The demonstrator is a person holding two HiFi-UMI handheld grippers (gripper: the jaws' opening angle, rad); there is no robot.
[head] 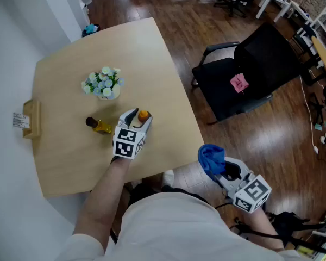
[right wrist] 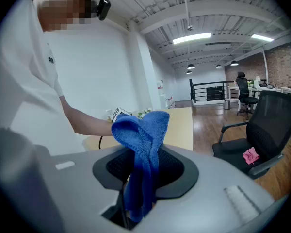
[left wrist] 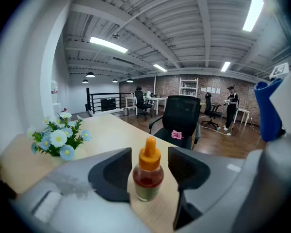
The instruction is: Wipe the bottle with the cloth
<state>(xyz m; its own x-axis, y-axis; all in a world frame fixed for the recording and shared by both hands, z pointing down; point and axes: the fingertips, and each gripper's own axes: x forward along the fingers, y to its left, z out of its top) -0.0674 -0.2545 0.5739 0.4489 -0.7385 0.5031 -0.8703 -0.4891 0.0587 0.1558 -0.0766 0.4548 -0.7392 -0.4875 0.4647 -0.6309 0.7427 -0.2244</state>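
Note:
A small bottle (left wrist: 148,177) with an orange dropper cap (head: 144,115) stands upright on the light wooden table (head: 70,162). My left gripper (head: 139,116) is open, one jaw on each side of the bottle (head: 143,118), with a narrow gap visible at the right pad (left wrist: 184,166). My right gripper (head: 220,168) is off the table to the right, over the floor near the person's lap. It is shut on a blue cloth (head: 211,157), which bunches up above the jaws and hangs between them (right wrist: 143,140).
A second bottle (head: 99,125) with a dark cap lies on its side left of my left gripper. A pot of small flowers (head: 103,84) stands behind it. A wooden holder (head: 31,118) sits at the table's left edge. A black office chair (head: 255,64) with a pink item (head: 239,82) stands to the right.

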